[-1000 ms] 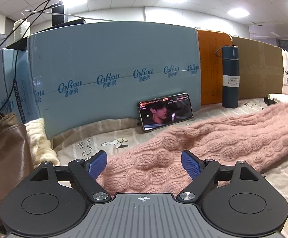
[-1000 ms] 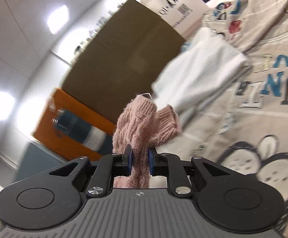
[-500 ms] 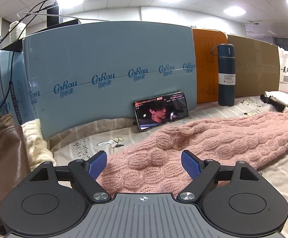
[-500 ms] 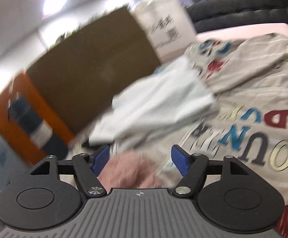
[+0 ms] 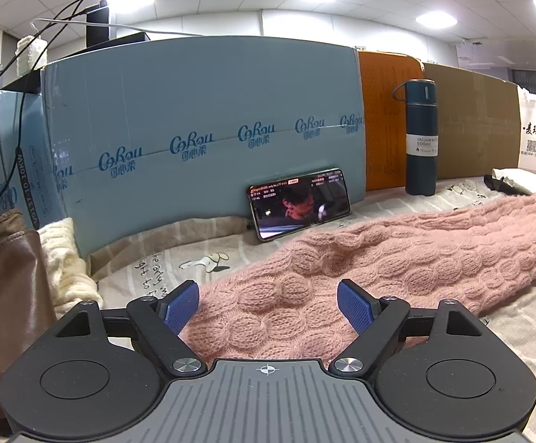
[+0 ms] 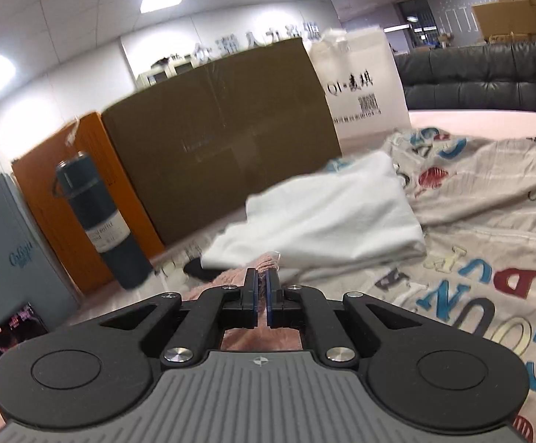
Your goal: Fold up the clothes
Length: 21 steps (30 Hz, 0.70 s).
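Where the right gripper (image 6: 261, 295) pinched a lifted end 1 second ago, its jaws now meet empty; pink cable-knit sweater (image 5: 378, 258) lies flat mid-frame between left gripper's (image 5: 268, 304) spread fingers; ready for folding.

The right gripper (image 6: 261, 295) no longer holds the end of the pink knitted sweater (image 5: 397, 258) up in the air. That end now lies flat on the bed (image 5: 519, 317). The jaws opened wide half a second ago and are now shut again, low over the pink knit. The gripper is also less tilted.
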Motion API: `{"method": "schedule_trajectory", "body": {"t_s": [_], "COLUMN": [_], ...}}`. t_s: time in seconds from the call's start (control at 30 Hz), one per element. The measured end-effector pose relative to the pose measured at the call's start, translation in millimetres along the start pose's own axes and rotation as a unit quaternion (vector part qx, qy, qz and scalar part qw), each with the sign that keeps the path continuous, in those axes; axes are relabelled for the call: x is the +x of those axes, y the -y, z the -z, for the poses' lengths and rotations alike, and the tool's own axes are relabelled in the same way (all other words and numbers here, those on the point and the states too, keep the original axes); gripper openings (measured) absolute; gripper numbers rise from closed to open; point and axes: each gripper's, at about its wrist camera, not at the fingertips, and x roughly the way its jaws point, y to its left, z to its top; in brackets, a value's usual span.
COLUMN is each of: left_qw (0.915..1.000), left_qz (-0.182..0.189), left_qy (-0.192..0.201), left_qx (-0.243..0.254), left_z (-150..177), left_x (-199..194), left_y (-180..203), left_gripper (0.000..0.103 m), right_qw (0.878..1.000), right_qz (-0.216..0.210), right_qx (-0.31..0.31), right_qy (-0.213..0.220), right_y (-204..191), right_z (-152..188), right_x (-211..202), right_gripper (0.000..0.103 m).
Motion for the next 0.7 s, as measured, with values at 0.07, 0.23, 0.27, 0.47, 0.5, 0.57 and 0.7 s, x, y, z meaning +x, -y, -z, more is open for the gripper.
{"method": "schedule_trajectory", "body": {"t_s": [0.07, 0.23, 0.27, 0.47, 0.5, 0.57, 0.7], "left_qw": [1.0, 0.9999, 0.9998, 0.9986, 0.9985, 0.9985, 0.998], "left_qz": [-0.001, -0.005, -0.006, 0.009, 0.012, 0.012, 0.01], "left_qy": [0.001, 0.009, 0.011, 0.016, 0.017, 0.019, 0.025], "left_qx": [0.0, -0.007, -0.013, -0.05, -0.05, -0.05, -0.056], "left_z": [-0.2, -1.3, -1.6, -4.2, -4.2, -4.2, -4.3], "left_x": [-0.6, -3.4, -4.3, -9.4, -10.0, -11.4, -15.4], "left_y": [0.3, -1.0, -1.8, -3.5, -3.2, -2.3, -3.4], "left_gripper": [0.085, 0.085, 0.085, 0.093, 0.093, 0.093, 0.093], "right_qw": [1.0, 0.997, 0.996, 0.972, 0.966, 0.958, 0.952], "right_qz": [0.012, 0.004, -0.002, -0.091, -0.113, -0.14, -0.13], "right_qx": [0.004, 0.053, 0.069, 0.182, 0.189, 0.19, 0.212], "right_qy": [-0.029, -0.063, -0.062, -0.116, -0.134, -0.163, -0.179], "right_y": [4.6, 22.5, 25.9, 39.8, 36.5, 25.7, 10.6], "right_z": [6.2, 17.8, 17.9, 23.7, 25.4, 29.4, 38.9], "right_x": [12.6, 27.2, 21.9, -1.9, 0.0, 8.8, 35.4], "right_gripper": [0.004, 0.019, 0.028, 0.064, 0.069, 0.072, 0.074]}}
